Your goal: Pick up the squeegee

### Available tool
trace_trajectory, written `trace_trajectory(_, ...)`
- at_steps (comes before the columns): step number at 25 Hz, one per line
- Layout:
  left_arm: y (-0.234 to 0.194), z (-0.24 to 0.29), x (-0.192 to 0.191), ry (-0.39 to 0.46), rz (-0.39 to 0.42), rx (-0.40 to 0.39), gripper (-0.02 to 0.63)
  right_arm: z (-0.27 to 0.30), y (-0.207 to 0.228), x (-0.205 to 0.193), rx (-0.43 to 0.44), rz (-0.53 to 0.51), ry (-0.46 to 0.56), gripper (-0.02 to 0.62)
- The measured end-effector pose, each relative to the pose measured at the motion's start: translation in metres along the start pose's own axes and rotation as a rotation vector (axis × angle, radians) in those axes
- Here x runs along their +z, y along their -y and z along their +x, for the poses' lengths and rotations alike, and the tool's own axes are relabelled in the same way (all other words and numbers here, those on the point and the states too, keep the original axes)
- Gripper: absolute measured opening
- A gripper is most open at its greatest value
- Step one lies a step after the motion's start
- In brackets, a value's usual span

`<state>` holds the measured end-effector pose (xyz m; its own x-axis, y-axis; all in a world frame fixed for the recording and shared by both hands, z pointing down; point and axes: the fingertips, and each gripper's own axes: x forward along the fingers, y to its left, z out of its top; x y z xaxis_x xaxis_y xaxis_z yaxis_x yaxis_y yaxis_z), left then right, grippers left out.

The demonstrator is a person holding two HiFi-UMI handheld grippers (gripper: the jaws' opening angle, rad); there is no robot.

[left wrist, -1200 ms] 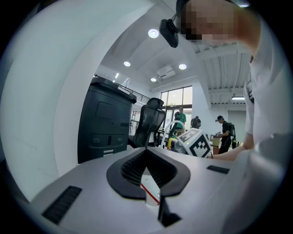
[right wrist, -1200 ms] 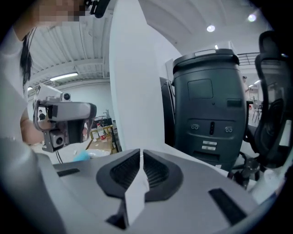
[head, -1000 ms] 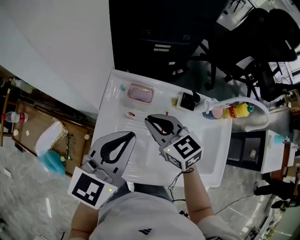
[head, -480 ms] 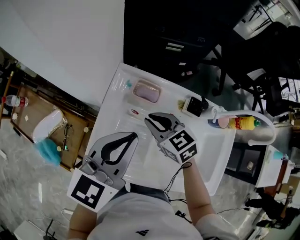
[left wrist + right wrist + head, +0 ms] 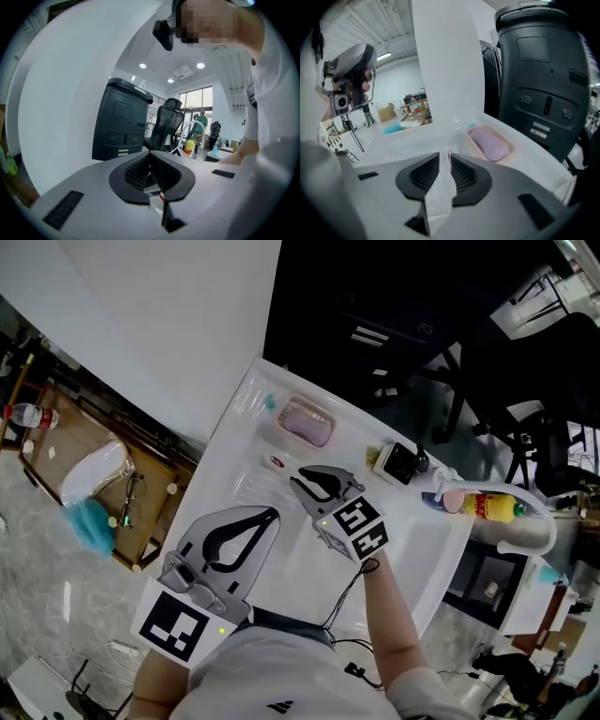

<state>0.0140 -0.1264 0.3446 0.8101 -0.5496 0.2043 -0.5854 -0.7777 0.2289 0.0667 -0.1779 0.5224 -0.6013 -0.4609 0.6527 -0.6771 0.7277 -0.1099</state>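
I cannot pick out a squeegee for sure. A small white thing with a red end [image 5: 275, 462] lies on the white sink top [image 5: 246, 409], just beyond my right gripper's tips. A black and white thing [image 5: 397, 461] sits near the tap. My right gripper [image 5: 302, 476] hangs low over the sink, pointing down at the small thing [image 5: 449, 153]. In the right gripper view its jaws [image 5: 444, 155] are opening, with a narrow gap and nothing between them. My left gripper [image 5: 273, 513] is held nearer to me, over the sink's front. Its tips [image 5: 150, 165] meet, holding nothing.
A pink soap bar [image 5: 307, 424] lies in its dish at the back of the sink top. A white tap [image 5: 525, 512] and a yellow bottle [image 5: 487, 506] stand at the right. A black bin [image 5: 539, 70] is behind. A wooden tray with a blue cloth [image 5: 86, 524] lies at the left.
My right gripper has sunk toward the sink top and its jaws have parted. The left gripper has barely moved. The head view has swung, so the sink sits further right.
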Motion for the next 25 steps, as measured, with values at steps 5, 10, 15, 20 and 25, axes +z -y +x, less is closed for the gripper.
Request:
trace_trajectory(5,-0.003,0.001,-0.004,-0.004,-0.005,0.013,0.012,0.012,0.002,-0.014,0.022,-0.027,-0.053,0.091)
trace_trajectory(10,-0.007,0.001,-0.008,-0.008,-0.010,0.029,0.012,0.022,0.004,-0.024,0.039,-0.052,-0.089,0.100)
trace_trajectory(15,-0.008,0.003,-0.010,-0.006,-0.011,0.037,0.012,0.031,0.006,-0.035,0.053,-0.071,-0.131,0.106)
trace_trajectory(20,-0.008,0.005,-0.013,-0.013,-0.006,0.036,0.014,0.040,0.007,-0.046,0.063,-0.079,-0.171,0.114)
trace_trajectory(25,-0.011,0.005,-0.015,-0.021,-0.009,0.042,0.012,0.047,0.011,-0.054,0.059,-0.090,-0.201,0.115)
